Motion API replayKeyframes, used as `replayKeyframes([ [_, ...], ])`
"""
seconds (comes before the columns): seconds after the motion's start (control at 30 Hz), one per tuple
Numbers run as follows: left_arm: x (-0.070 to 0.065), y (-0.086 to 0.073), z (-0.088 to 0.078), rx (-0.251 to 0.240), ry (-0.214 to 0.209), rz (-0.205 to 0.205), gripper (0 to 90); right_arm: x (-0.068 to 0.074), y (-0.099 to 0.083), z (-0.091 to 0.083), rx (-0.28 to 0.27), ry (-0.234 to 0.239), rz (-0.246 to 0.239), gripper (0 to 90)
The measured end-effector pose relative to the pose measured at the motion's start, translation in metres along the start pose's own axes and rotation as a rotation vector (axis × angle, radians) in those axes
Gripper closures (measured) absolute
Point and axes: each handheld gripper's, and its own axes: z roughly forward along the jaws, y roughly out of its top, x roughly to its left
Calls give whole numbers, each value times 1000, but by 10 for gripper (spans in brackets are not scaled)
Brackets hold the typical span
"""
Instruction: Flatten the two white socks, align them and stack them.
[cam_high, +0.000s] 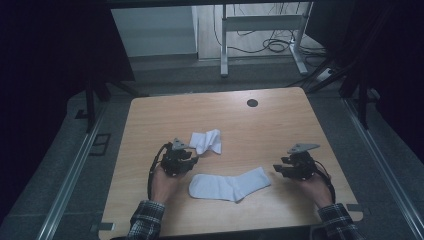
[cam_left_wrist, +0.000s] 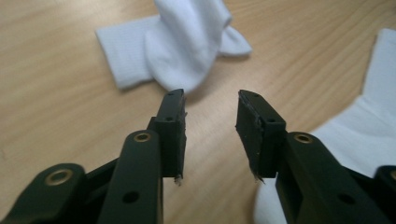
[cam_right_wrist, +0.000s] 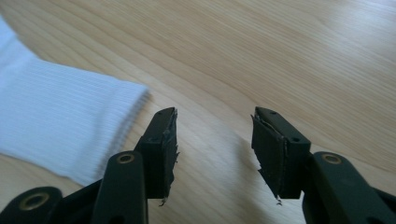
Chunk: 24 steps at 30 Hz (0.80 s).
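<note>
Overhead, the high view showed two white socks on the tabletop (cam_high: 280, 120): a crumpled sock (cam_high: 206, 141) just beyond the left hand-held gripper (cam_high: 192, 159), and a flat sock (cam_high: 230, 184) lying between both hands, its cuff toward the right hand-held gripper (cam_high: 277, 169).

Next, the left gripper view had the jaws apart and empty, the crumpled sock (cam_left_wrist: 180, 44) just ahead.

Lastly, the right gripper view showed jaws spread over bare wood, the flat sock's cuff (cam_right_wrist: 70, 123) beside the left jaw. A pinch from there would likely miss the cuff, or catch one layer and drag the sock askew.
</note>
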Motion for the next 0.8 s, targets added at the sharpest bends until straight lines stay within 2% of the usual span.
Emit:
replayKeyframes([
  [0.07, 2, 5, 5, 0, 20, 15, 632, -2, -1, 0, -4, -4, 5, 488],
  [0.1, 4, 9, 9, -3, 23, 6, 632, -8, -3, -1, -10, -9, 20, 472],
  [0.2, 8, 16, 17, -1, 35, 0, 634, -14, -7, 0, -13, -19, 25, 459],
  [0.33, 13, 25, 28, 0, 50, -22, 638, -20, -12, 3, -2, -34, 27, 448],
  [0.47, 17, 31, 40, 4, 67, -22, 648, -22, -14, 5, 3, -35, 23, 426],
  [0.6, 18, 33, 51, 20, 95, -18, 650, -22, -15, 6, -1, -25, 26, 395],
  [0.7, 20, 33, 59, 24, 117, -38, 641, -22, -15, 6, -12, -13, 26, 361],
  [0.73, 22, 31, 65, 36, 113, -53, 632, -23, -16, 6, -16, -7, 19, 353],
  [0.77, 22, 31, 65, 36, 113, -53, 630, -23, -16, 6, -16, -7, 19, 353],
  [0.8, 22, 29, 70, 58, 121, -46, 630, -24, -17, 6, -24, 0, 29, 351],
])
